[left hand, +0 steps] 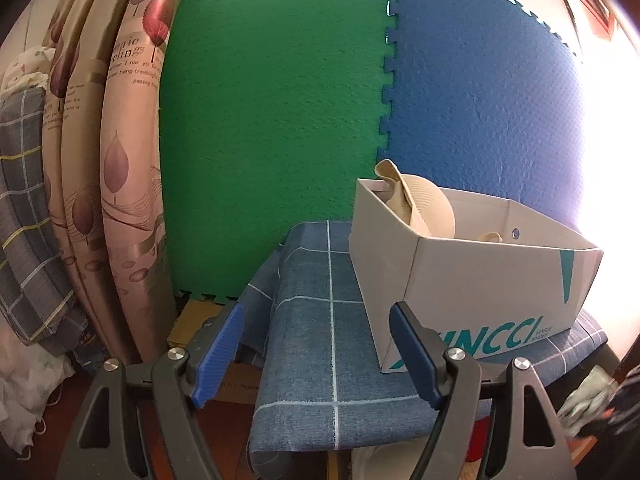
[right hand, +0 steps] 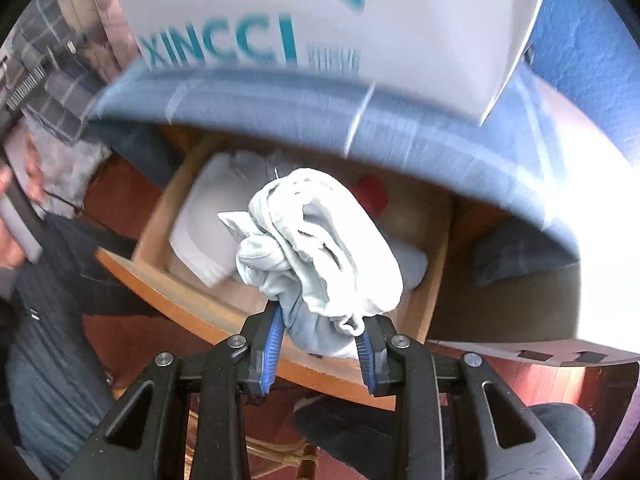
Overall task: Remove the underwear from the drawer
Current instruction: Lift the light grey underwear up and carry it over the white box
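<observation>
In the right wrist view my right gripper (right hand: 320, 320) is shut on a bunched pale grey-green piece of underwear (right hand: 324, 240), held above the open wooden drawer (right hand: 208, 304). The drawer holds folded white clothes (right hand: 208, 216), a pale blue piece (right hand: 412, 264) and something red (right hand: 372, 194). The view is blurred by motion. In the left wrist view my left gripper (left hand: 316, 352) is open and empty, its blue pads (left hand: 218, 356) spread over the blue checked cloth (left hand: 316, 320) on the tabletop.
A white cardboard box marked XINCCI (left hand: 472, 280) stands on the cloth, with beige fabric (left hand: 420, 204) inside; it also shows in the right wrist view (right hand: 320, 20). Green (left hand: 272, 120) and blue (left hand: 480, 100) foam mats stand behind. Patterned curtains (left hand: 120, 160) hang left.
</observation>
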Available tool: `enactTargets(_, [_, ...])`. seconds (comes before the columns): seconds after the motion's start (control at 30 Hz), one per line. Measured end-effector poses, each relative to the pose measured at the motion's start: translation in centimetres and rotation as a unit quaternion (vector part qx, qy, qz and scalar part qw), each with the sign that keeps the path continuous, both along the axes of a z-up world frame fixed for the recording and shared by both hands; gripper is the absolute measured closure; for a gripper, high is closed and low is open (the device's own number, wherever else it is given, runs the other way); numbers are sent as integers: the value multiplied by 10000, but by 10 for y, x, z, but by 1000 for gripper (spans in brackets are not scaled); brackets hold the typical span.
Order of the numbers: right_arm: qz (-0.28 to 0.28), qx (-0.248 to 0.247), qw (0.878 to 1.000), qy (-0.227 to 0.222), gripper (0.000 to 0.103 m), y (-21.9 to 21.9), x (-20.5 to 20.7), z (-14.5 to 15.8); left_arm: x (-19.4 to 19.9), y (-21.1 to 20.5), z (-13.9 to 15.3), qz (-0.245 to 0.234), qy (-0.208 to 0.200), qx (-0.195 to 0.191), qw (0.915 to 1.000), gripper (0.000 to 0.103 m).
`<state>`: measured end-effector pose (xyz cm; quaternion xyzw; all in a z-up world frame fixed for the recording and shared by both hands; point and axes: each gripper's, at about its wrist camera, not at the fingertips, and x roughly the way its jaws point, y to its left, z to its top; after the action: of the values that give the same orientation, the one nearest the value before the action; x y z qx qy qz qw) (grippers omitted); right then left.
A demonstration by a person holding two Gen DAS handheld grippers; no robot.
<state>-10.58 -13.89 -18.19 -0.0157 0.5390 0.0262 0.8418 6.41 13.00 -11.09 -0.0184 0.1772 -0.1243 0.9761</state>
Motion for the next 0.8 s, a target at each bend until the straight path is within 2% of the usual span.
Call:
enactTargets(0.17, [-66, 113, 9992, -369, 74, -2, -10, 44, 3, 2, -3, 64, 92, 45, 9999, 26])
enactTargets(0.43, [-88, 19, 9939, -1098, 73, -4, -15, 125, 5, 0, -7, 114, 200, 202, 9995, 26])
enactTargets(0.8, [-159, -229, 9798, -1978, 73, -4, 18, 209, 3, -11, -13, 38, 278, 447, 9986, 26])
